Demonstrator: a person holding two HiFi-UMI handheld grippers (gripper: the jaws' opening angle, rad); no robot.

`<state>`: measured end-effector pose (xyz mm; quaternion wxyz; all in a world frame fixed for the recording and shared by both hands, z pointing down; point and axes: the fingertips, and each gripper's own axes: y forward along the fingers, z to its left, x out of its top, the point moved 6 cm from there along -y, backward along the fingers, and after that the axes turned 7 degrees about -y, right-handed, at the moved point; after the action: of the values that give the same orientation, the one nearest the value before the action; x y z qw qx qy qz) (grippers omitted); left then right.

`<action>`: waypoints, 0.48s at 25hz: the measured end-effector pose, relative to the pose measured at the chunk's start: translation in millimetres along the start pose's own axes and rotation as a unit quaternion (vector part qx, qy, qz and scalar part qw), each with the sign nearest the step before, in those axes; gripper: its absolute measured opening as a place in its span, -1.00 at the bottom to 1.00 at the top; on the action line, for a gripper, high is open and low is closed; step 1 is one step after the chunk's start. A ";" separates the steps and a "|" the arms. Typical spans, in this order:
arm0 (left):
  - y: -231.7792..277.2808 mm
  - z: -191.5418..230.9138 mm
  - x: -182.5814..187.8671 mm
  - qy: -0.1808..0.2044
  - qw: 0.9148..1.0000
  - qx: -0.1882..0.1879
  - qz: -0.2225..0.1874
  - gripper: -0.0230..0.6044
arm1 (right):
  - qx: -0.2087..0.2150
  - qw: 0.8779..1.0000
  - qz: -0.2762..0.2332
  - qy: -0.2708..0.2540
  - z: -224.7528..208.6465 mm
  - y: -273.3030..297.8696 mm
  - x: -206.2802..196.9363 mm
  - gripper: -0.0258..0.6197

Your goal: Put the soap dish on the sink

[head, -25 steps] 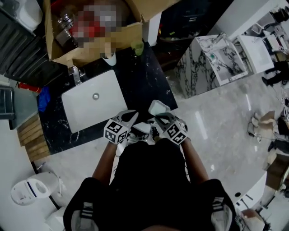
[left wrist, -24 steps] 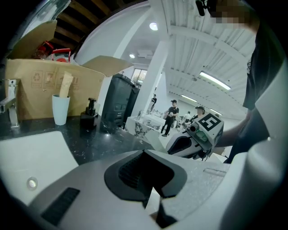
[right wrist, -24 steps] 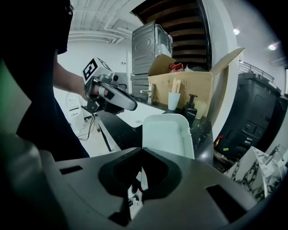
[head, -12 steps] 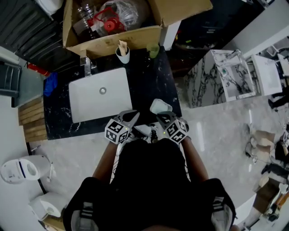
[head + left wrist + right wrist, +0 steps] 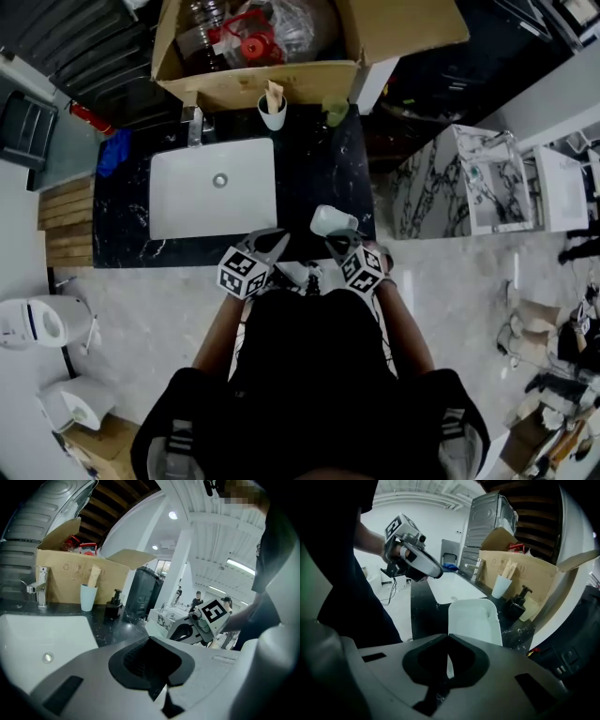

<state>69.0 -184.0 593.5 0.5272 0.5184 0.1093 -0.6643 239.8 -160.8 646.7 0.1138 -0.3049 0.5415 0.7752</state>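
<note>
The white soap dish (image 5: 329, 220) hangs over the front right corner of the black counter (image 5: 314, 169), to the right of the white sink basin (image 5: 214, 187). My right gripper (image 5: 337, 237) is shut on the dish's near edge; in the right gripper view the soap dish (image 5: 473, 619) juts forward from the right gripper (image 5: 448, 665) above the dark stone. My left gripper (image 5: 277, 244) is at the counter's front edge beside it. The left gripper (image 5: 160, 688) is shut and holds nothing. The left gripper view shows the basin (image 5: 44, 632) ahead at left.
At the back of the counter stand a faucet (image 5: 194, 125), a white cup (image 5: 272, 111), a dark soap dispenser (image 5: 517, 603) and a green cup (image 5: 337, 113). An open cardboard box (image 5: 281, 42) stands behind them. A marbled cabinet (image 5: 441, 192) is on the right.
The counter and sink have swung more square in the head view. Both grippers stay together at the front right corner, and the soap dish sits slightly farther over the counter.
</note>
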 end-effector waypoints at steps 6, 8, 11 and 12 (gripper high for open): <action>-3.8 -2.2 -4.7 -0.009 1.000 0.020 -0.006 -0.93 | 0.016 0.998 0.030 -0.045 -4.3 10.6 -6.8 -0.93; -5.5 -2.6 -5.3 -0.012 1.000 0.027 -0.010 -0.93 | 0.020 0.997 0.043 -0.064 -5.6 14.2 -9.7 -0.93; -8.1 -1.0 -6.0 -0.016 0.999 0.040 -0.015 -0.93 | 0.025 0.992 0.075 -0.097 -9.1 22.3 -14.6 -0.93; -9.1 -0.2 -5.7 -0.017 0.999 0.044 -0.018 -0.93 | 0.026 0.990 0.085 -0.110 -10.8 25.4 -15.8 -0.93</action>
<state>61.2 -176.7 594.3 0.4936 0.5277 0.0799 -0.6866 243.2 -178.0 673.3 0.1138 -0.1676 0.5699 0.7964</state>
